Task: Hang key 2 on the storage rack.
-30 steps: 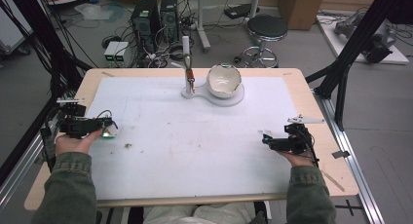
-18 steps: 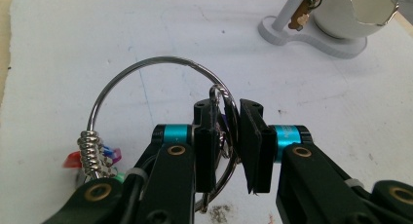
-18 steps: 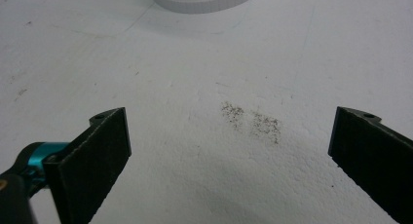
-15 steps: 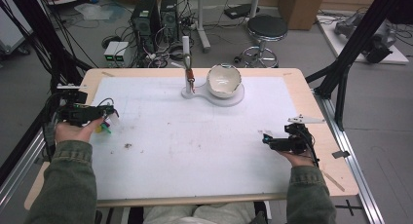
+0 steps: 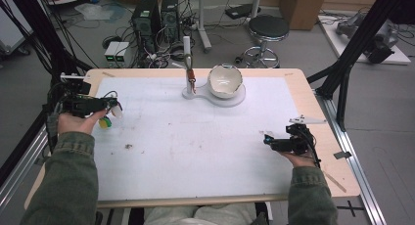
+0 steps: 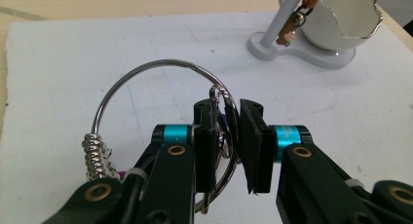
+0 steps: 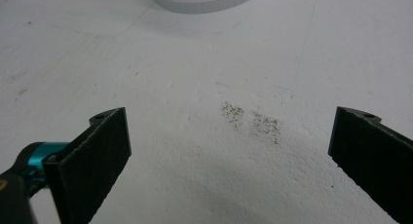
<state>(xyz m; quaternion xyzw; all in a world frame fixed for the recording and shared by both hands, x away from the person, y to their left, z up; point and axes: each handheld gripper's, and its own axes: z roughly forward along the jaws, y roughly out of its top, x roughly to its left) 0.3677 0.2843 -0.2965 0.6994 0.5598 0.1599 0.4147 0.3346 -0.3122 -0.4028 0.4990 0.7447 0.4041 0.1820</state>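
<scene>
Your left gripper [image 6: 228, 136] pinches key ring [image 6: 146, 75], well left of eggshell-shaped stand [image 5: 225, 83]; your right gripper [image 7: 229, 151] spread wide, nothing between.

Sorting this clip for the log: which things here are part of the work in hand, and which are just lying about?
In the job:
left gripper, shut on the key ring
white stand with its eggshell-shaped cup, probably

Lying about:
right gripper, open
stool
computer towers

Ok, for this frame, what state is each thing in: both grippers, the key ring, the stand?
left gripper: shut on key ring, lifted off the table
key ring: held, hanging from the jaws
right gripper: open, empty, low over the mat
eggshell-shaped cup: upright on its white stand
</scene>
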